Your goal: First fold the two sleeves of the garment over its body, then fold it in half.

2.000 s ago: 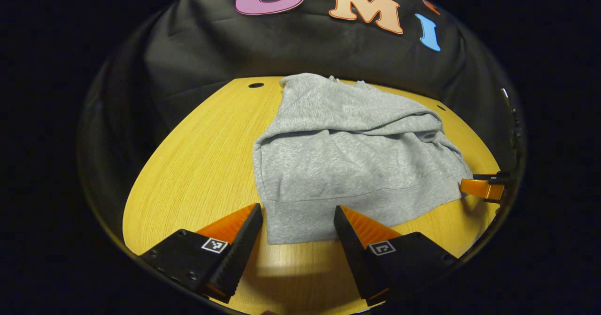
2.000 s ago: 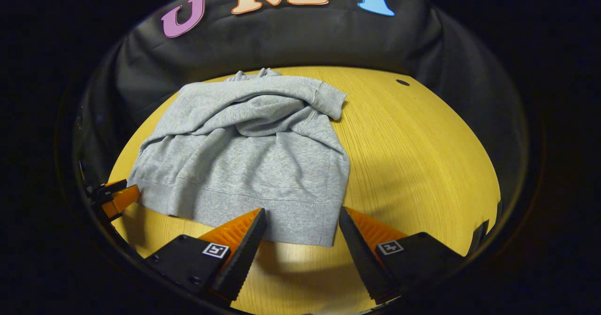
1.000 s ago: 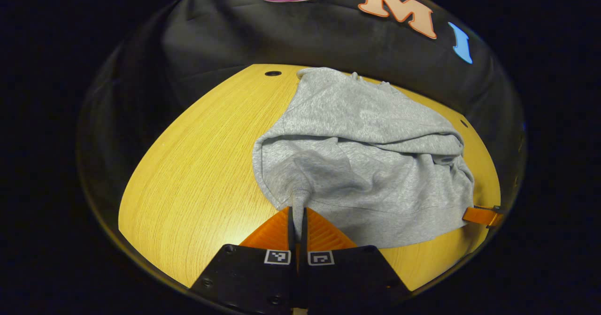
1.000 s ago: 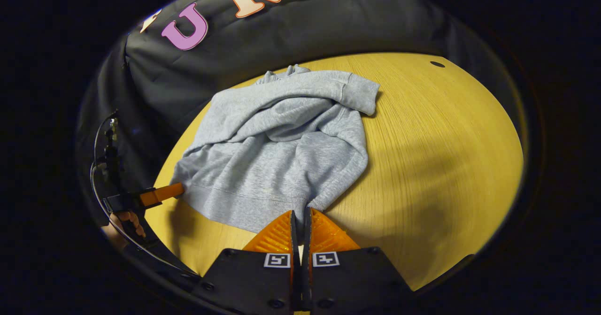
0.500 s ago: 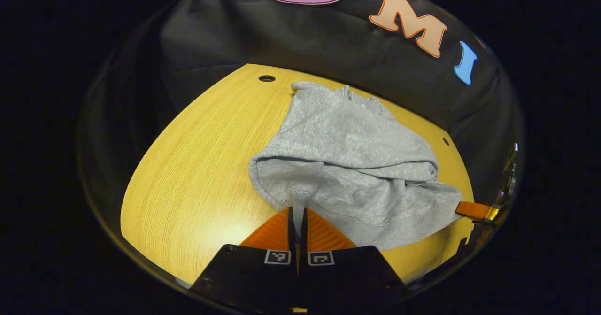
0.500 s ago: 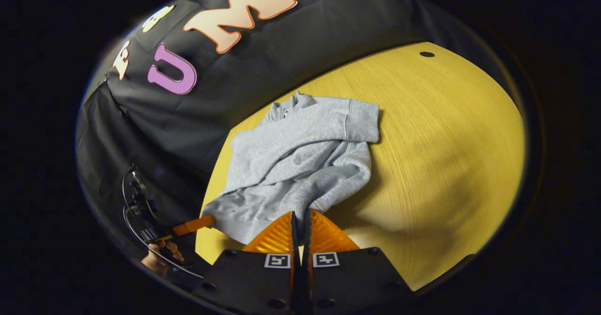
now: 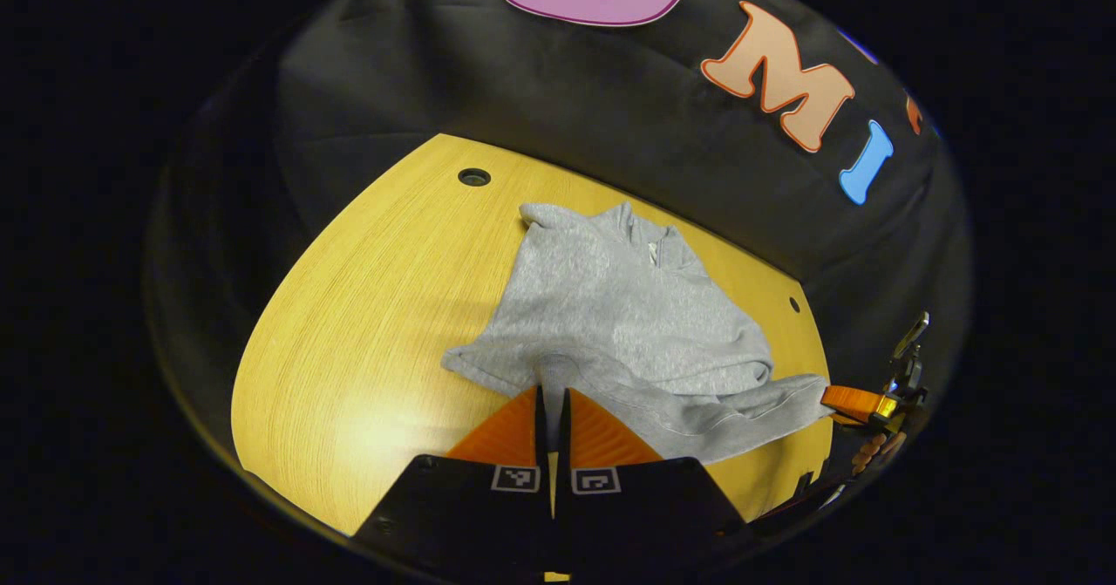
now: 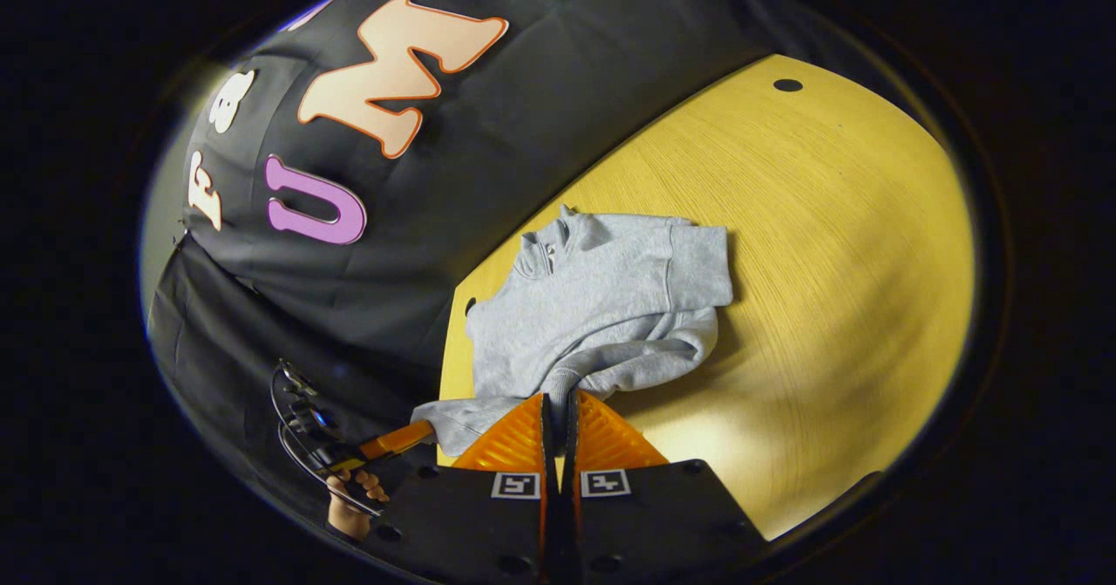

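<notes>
Both claws clamped the sweatshirt [image 7: 628, 323] hem — left claw [image 7: 551, 397], right claw [image 8: 558, 402]; you needed level, matched travel toward the collar [image 8: 545, 249].

Each gripper, left [image 7: 551, 406] and right [image 8: 558, 415], has a black body with two square black-and-white markers, round screws and ribbed wedge-shaped fingers. Thin black cables [image 8: 292, 445] loop beside a bare hand [image 8: 353, 498].

Both views dim overall. Yellow wood-grain tabletop [image 7: 366, 323] is the brightest area, with a soft glare patch at 7 o'clock. Grey sweatshirt [image 8: 602, 306] casts a soft shadow toward 4 o'clock. Strong fisheye bowing at the rims; focus sharp centrally.
</notes>
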A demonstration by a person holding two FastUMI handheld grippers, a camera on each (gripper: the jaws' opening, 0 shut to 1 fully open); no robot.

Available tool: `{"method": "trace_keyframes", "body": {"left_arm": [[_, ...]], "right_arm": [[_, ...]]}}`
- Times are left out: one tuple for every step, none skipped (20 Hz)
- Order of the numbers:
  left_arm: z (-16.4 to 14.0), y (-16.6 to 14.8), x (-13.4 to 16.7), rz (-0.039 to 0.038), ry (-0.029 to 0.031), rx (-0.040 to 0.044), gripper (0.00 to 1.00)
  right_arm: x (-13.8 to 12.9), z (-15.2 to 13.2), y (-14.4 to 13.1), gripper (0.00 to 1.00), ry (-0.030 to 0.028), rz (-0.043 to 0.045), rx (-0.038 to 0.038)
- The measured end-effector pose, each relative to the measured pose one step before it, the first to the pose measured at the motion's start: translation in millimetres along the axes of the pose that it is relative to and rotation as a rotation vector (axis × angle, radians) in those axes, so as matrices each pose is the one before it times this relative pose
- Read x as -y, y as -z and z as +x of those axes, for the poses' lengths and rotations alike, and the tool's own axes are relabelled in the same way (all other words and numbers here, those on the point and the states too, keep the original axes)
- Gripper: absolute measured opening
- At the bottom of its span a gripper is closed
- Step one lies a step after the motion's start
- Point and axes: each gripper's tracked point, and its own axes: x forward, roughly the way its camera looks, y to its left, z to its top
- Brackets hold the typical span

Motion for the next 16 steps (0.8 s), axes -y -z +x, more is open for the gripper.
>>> {"method": "trace_keyframes", "body": {"left_arm": [[5.06, -5.06, -0.53, 0.00085, 0.00200, -0.01616, 0.00], [4.57, -2.75, -0.05, -0.00485, 0.00274, -0.02110, 0.00], [3.92, -4.12, 0.37, -0.00709, 0.00656, -0.02494, 0.00], [4.35, -3.92, 0.59, -0.01467, 0.00673, -0.02181, 0.00], [3.38, -5.28, 0.91, -0.01297, 0.00857, -0.01962, 0.00], [3.79, -7.80, 1.85, -0.01333, 0.01152, -0.01159, 0.00], [4.46, -9.15, 1.93, -0.01434, 0.01584, -0.00646, 0.00], [5.59, -6.15, 1.49, -0.01825, 0.01457, -0.01157, 0.00], [4.96, -5.41, 2.39, -0.01425, 0.01555, -0.02019, 0.00], [7.33, -4.17, -0.46, -0.01436, 0.00794, -0.01708, 0.00], [7.71, -4.99, -1.06, -0.01731, 0.00884, -0.01801, 0.00], [7.06, -3.30, -1.31, -0.02113, 0.00598, -0.02328, 0.00], [6.52, -4.23, -1.69, -0.02349, 0.00661, -0.01736, 0.00], [7.40, -5.46, -2.20, -0.02018, 0.00272, -0.01794, 0.00], [7.85, -4.55, -4.07, -0.01637, -0.00420, -0.01733, 0.00], [6.33, -2.96, -2.34, -0.01686, -0.00191, -0.02043, 0.00]], "right_arm": [[-1.27, 2.27, -5.82, 0.03, -0.00059, 0.02546, -0.00519], [-2.00, 10.02, -6.53, 0.03, 0.00135, 0.03116, -0.00905], [-1.01, 3.10, -4.85, 0.02, 0.00324, 0.03711, -0.00853], [-0.07, 4.19, -2.43, 0.02, 0.00093, 0.03855, -0.01453], [1.04, 5.18, -6.97, 0.03, 0.00182, 0.03418, -0.00450], [5.25, 2.62, -6.87, 0.00, 0.00373, 0.03272, -0.00303], [0.01, 2.85, -7.76, 0.03, 0.00039, 0.02984, 0.00121], [0.20, 4.96, -9.16, 0.03, 0.00389, 0.02832, 0.00765], [0.48, 2.45, -7.73, 0.00, 0.00094, 0.02760, 0.00237], [-3.06, 3.81, -5.83, 0.03, 0.00509, 0.02915, -0.00246], [1.40, 5.20, -5.31, 0.03, 0.00721, 0.02482, -0.00696], [2.42, 7.53, -4.12, 0.03, 0.01013, 0.02383, -0.00923], [1.91, 6.42, -4.34, 0.03, 0.01174, 0.02714, -0.00846], [1.96, 3.60, -3.14, 0.03, 0.01199, 0.03435, -0.00773], [0.24, 4.91, -5.44, 0.03, 0.00624, 0.03280, -0.00231], [3.69, 7.84, -4.40, 0.03, 0.01501, 0.01885, 0.00108]]}}
